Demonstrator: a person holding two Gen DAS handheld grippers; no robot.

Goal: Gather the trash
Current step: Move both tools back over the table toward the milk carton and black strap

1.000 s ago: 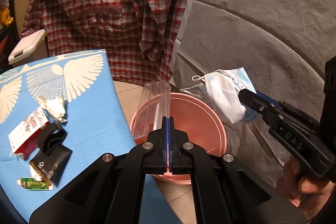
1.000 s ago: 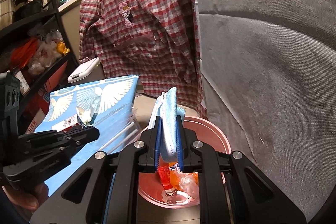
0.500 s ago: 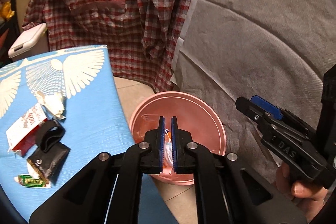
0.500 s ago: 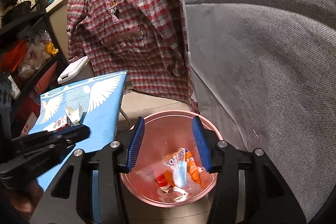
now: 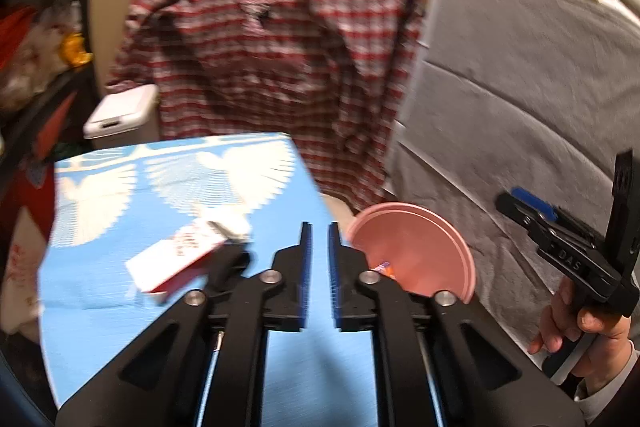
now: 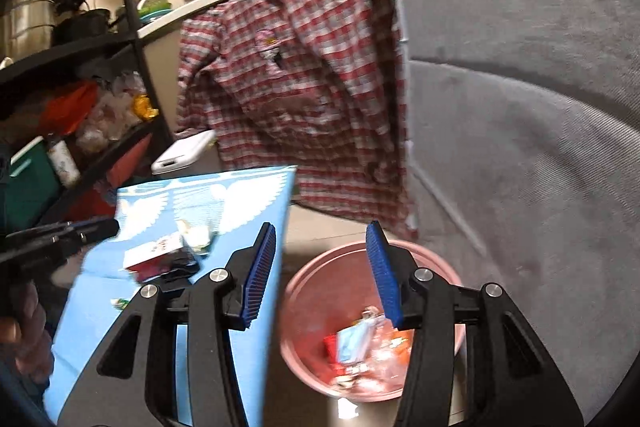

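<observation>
Landmark: round pink plastic bin (image 6: 370, 327) on the floor.

Left of the bin, on the blue wing-printed board (image 5: 168, 187): 1 red-and-white carton (image 5: 176, 261), a dark object we cannot identify touching it, a crumpled white scrap (image 6: 196, 235) just behind.

Our left gripper (image 5: 318, 267) is empty, jaws a narrow gap apart, over the board with the carton ahead and to its left; carton's long axis runs diagonally. Left hand is nearer, we judge.

Our right gripper (image 6: 322, 271) is spread wide, empty, above the bin's left rim.

In the bin: 1 blue face mask (image 6: 352, 343), orange and clear wrappers.
</observation>
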